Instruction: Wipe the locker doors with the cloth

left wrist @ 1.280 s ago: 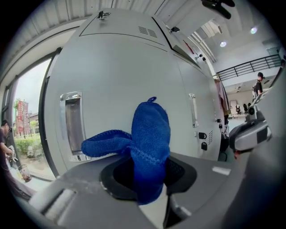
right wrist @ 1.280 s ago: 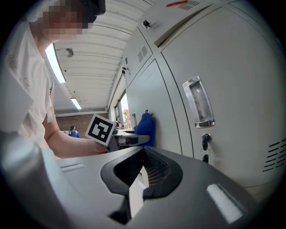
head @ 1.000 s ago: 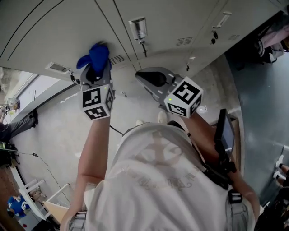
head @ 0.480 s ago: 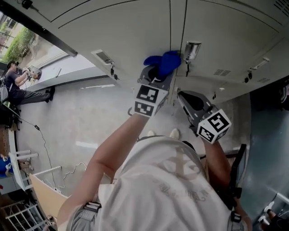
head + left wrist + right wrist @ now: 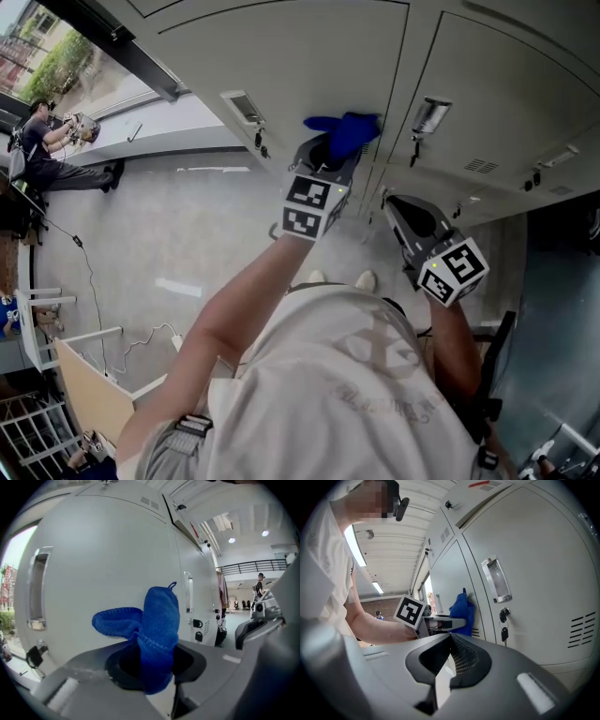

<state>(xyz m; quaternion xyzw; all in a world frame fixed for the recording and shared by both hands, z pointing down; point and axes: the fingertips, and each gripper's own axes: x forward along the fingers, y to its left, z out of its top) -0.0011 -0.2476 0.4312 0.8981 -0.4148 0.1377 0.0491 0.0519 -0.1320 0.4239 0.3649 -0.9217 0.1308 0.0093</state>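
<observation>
A blue cloth (image 5: 349,129) sticks out of my left gripper (image 5: 327,152), which is shut on it and holds it up at a grey locker door (image 5: 281,56), by the seam left of a metal handle (image 5: 429,116). In the left gripper view the cloth (image 5: 158,620) folds over in front of that door (image 5: 103,559); I cannot tell if it touches. My right gripper (image 5: 392,204) hangs lower and to the right, shut and empty. The right gripper view shows its closed jaws (image 5: 450,641), with the cloth (image 5: 461,611) and the left gripper's marker cube (image 5: 411,611) beyond them.
Neighbouring doors carry recessed handles (image 5: 497,578), a key in its lock (image 5: 503,620) and vent slots (image 5: 582,629). A person (image 5: 42,141) sits by the window at far left. A cable (image 5: 94,291) and a wooden board (image 5: 89,398) lie on the floor below.
The head view has swung round. My left gripper with the cloth has travelled along the lockers to the seam beside the metal handle. The right gripper stays shut below it.
</observation>
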